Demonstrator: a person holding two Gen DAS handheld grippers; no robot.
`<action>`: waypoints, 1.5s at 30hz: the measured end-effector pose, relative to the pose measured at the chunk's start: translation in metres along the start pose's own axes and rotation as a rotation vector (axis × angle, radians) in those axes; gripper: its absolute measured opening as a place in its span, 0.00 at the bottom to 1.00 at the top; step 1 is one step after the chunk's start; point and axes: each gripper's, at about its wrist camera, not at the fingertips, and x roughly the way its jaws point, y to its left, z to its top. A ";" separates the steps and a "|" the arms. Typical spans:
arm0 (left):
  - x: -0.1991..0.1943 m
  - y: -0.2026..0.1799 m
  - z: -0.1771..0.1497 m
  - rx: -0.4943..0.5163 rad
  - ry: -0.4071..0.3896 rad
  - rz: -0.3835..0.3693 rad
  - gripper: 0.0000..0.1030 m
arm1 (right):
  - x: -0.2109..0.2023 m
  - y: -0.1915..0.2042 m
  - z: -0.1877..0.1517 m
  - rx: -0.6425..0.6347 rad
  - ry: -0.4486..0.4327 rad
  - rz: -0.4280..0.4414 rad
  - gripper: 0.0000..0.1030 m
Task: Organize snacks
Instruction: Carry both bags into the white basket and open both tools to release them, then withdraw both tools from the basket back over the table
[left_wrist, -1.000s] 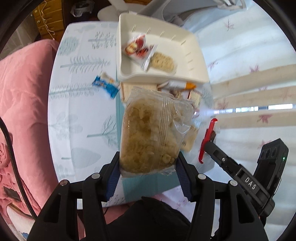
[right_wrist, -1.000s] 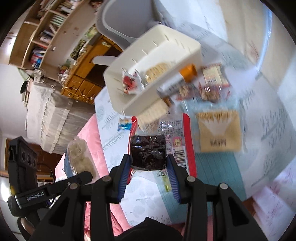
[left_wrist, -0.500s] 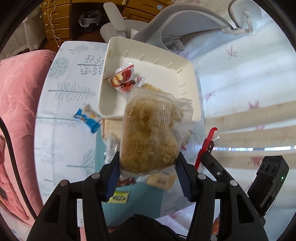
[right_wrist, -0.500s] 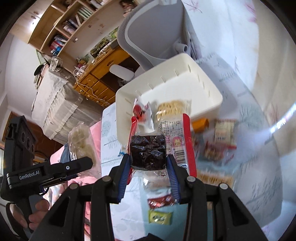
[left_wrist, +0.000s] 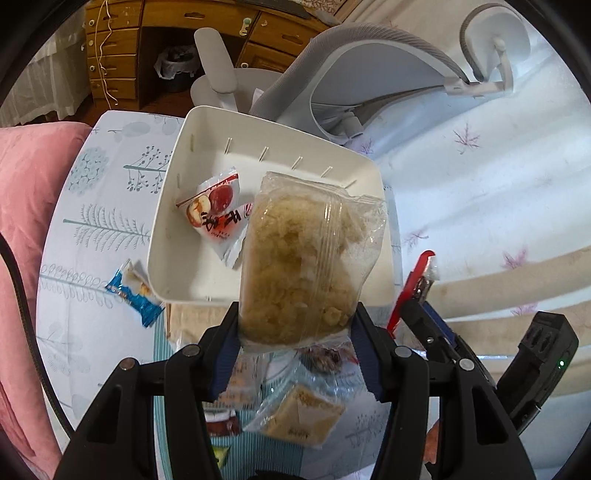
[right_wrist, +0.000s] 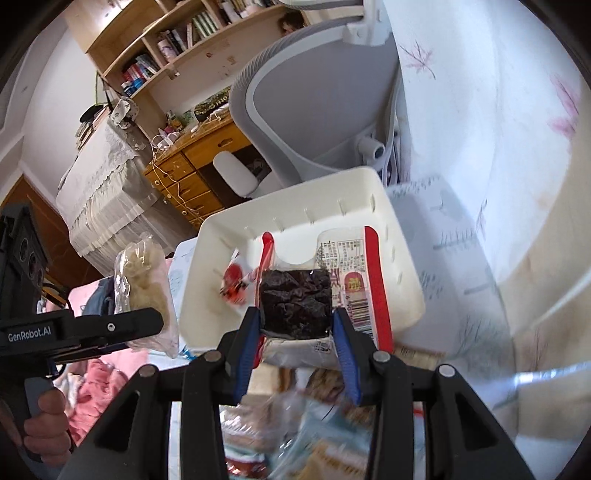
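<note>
A grey office chair (left_wrist: 369, 74) stands beyond both tongs, past the far edge of the table (left_wrist: 88, 206), which wears a pale cloth printed with trees. On the table, directly ahead of the tongs, sits a white bin (left_wrist: 177, 266) with slotted walls. Inside it, ahead and to the left of the left tongs, lies a white packet with red fruit (left_wrist: 218, 210) printed on it.

The left tongs (left_wrist: 295, 343) are clenched on the bottom end of a clear bag of pale crunchy pieces (left_wrist: 303, 266), which stands up over the near right part of the bin. The right tongs (right_wrist: 295, 332) grip a red-edged packet (right_wrist: 295, 302) across its dark window, holding it over the bin's near side; its label and barcode show to the right of the pads.

Left of the left tongs, just outside the bin wall, a small blue wrapper (left_wrist: 135, 295) lies on the cloth. Below and behind both tongs more loose snack packets (left_wrist: 295, 417) lie on a teal mat; in the right wrist view they are blurred.
</note>
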 end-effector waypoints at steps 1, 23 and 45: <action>0.003 0.001 0.002 -0.005 -0.003 0.001 0.54 | 0.002 -0.001 0.002 -0.015 -0.008 -0.003 0.39; -0.016 0.009 -0.021 0.020 -0.037 0.017 0.82 | -0.006 -0.005 -0.002 -0.005 -0.037 -0.025 0.67; -0.108 0.082 -0.128 0.177 -0.005 -0.022 0.82 | -0.095 0.077 -0.111 0.068 -0.162 -0.159 0.74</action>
